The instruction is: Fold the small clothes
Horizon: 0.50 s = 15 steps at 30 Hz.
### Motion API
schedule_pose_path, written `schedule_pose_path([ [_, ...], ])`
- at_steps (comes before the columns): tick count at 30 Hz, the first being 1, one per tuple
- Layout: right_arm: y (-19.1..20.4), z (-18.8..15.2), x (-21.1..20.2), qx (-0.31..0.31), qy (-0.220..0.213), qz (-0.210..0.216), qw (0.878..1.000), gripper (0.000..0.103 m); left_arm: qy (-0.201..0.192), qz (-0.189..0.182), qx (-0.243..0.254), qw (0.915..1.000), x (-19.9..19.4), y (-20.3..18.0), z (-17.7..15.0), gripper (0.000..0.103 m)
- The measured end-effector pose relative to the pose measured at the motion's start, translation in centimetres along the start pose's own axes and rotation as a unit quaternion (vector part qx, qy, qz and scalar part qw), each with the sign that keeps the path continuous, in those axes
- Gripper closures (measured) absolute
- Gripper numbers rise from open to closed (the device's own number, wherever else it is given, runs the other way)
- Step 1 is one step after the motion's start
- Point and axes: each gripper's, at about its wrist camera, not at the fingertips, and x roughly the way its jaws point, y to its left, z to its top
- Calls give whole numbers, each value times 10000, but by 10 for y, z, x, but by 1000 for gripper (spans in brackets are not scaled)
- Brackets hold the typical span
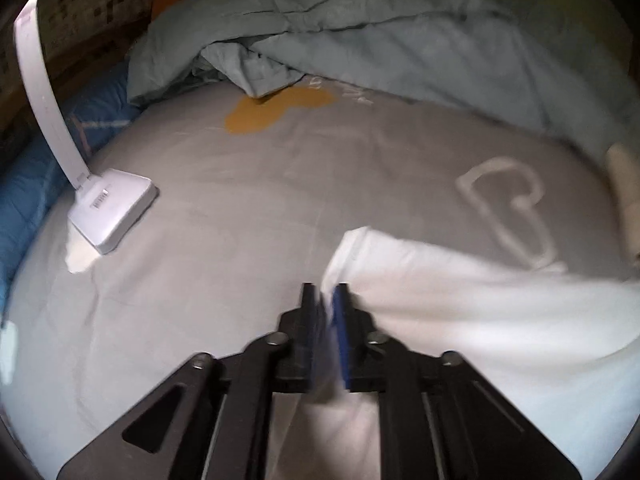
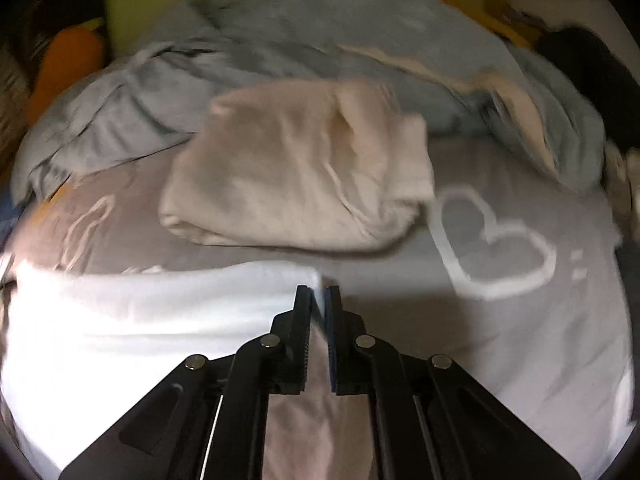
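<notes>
Both grippers are closed to a narrow gap on the same white garment (image 2: 160, 312): the left gripper (image 1: 325, 292) pinches its left end and the right gripper (image 2: 318, 294) pinches its right corner, with cloth visible between the pads in each wrist view. The garment lies stretched across the near part of the bed sheet (image 1: 240, 208), so its fold appears to be just starting. A cream garment (image 2: 296, 176) already lies folded further back, which suggests one item is done. The sheet is grey with a printed white heart outline (image 2: 496, 240). A rumpled blue-grey duvet (image 1: 360, 32) fills the far side. A white desk lamp (image 1: 112, 208) stands on the sheet at left.
</notes>
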Motion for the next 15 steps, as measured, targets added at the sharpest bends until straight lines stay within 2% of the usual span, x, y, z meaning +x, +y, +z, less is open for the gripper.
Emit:
schedule_pose_path([
  [1, -4, 0, -2, 52, -26, -195, 9998, 67, -106, 244, -8, 9996, -3, 1, -1, 63],
  [2, -10, 1, -11, 76, -182, -521, 9984, 53, -261, 361, -88, 9990, -10, 4, -3, 57],
  [4, -17, 1, -33, 141, -577, -812, 9949, 51, -726, 116, -176, 9971, -37, 7, -9, 59],
  [5, -20, 1, -46, 189, -726, -707, 9947, 51, -869, -53, -102, 9962, -50, 6, -11, 59],
  [7, -20, -2, -70, 276, -677, 179, 9972, 51, -1005, -658, 313, 9923, -76, -12, -15, 59],
  [8, -17, -6, -76, 310, -558, 608, 9961, 51, -840, -1165, 648, 9875, -85, -27, -15, 60],
  [9, -12, -13, -82, 341, -388, 1026, 9934, 51, -441, -1780, 1049, 9774, -88, -46, -15, 60],
  [10, -1, -23, -84, 339, -161, 1347, 9902, 51, 27, -2243, 1378, 9647, -86, -66, -17, 63],
  [11, 9, -35, -83, 291, -1, 1452, 9890, 51, 359, -2429, 1557, 9568, -83, -83, -17, 73],
  [12, 24, -48, -80, 164, 140, 1381, 9902, 51, 639, -2457, 1638, 9533, -76, -102, -18, 76],
  [14, 53, -76, -72, -163, 397, 1120, 9928, 55, 1050, -2321, 1599, 9537, -57, -133, -14, 80],
  [15, 62, -88, -70, -267, 486, 1094, 9925, 57, 1194, -2396, 1619, 9498, -49, -148, -11, 81],
])
